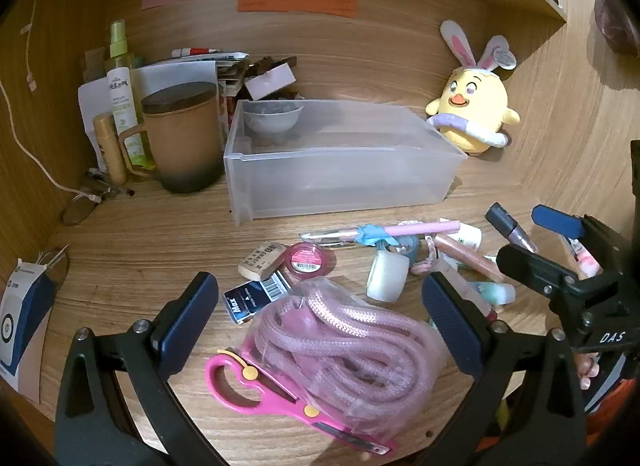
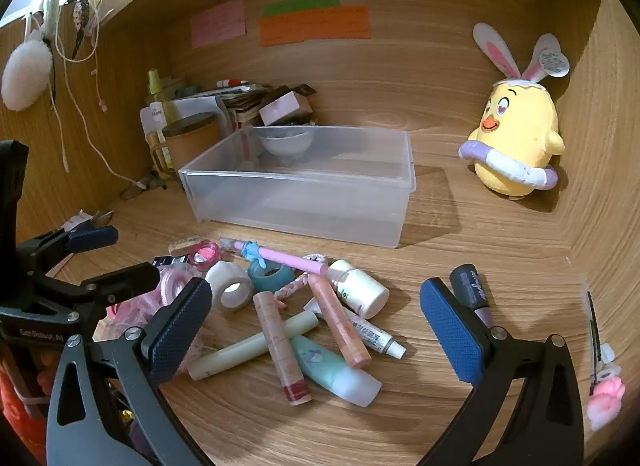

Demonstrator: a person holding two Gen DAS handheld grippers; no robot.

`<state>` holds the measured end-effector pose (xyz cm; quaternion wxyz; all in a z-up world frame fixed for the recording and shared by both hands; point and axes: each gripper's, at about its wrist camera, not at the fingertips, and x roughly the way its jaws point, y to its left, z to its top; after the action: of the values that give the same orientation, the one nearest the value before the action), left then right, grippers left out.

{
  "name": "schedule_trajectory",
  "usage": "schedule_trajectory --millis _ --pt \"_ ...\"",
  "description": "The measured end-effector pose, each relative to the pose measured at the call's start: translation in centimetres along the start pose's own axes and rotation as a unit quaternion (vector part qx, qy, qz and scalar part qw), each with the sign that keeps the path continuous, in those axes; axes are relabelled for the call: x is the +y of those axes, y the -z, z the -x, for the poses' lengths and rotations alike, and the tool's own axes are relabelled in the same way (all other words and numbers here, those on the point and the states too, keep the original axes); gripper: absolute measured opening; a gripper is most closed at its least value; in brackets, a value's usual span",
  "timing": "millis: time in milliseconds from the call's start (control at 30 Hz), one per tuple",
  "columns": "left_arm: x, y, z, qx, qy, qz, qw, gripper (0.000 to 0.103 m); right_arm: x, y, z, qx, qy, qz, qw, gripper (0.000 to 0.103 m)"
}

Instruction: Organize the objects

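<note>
"Max" box (image 1: 245,303) nr pink scissors (image 1: 256,390)

pink scissors (image 1: 280,398) with yellow dots, pink braided rope (image 1: 344,350), frosted clear bin (image 2: 304,185), yellow chick toy (image 2: 518,137) with pink-lined ears, teal tape ring (image 2: 271,274).

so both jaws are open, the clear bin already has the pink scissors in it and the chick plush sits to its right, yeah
Not quite: the pink scissors lie on the desk beside the bagged pink rope, as the left wrist view shows. The clear bin holds none of the clutter. Both sets of jaws are open, and the chick plush sits right of the bin.
</note>
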<state>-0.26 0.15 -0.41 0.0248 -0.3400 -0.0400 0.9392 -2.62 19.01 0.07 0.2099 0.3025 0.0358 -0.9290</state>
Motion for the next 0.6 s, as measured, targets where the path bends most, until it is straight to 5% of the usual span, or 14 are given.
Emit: schedule_trajectory --millis 600 --pt "-0.12 0.1 0.04 -0.005 0.0 -0.002 1.0 0.103 0.17 0.05 -0.62 0.007 -0.002 0.001 1.0 0.103"
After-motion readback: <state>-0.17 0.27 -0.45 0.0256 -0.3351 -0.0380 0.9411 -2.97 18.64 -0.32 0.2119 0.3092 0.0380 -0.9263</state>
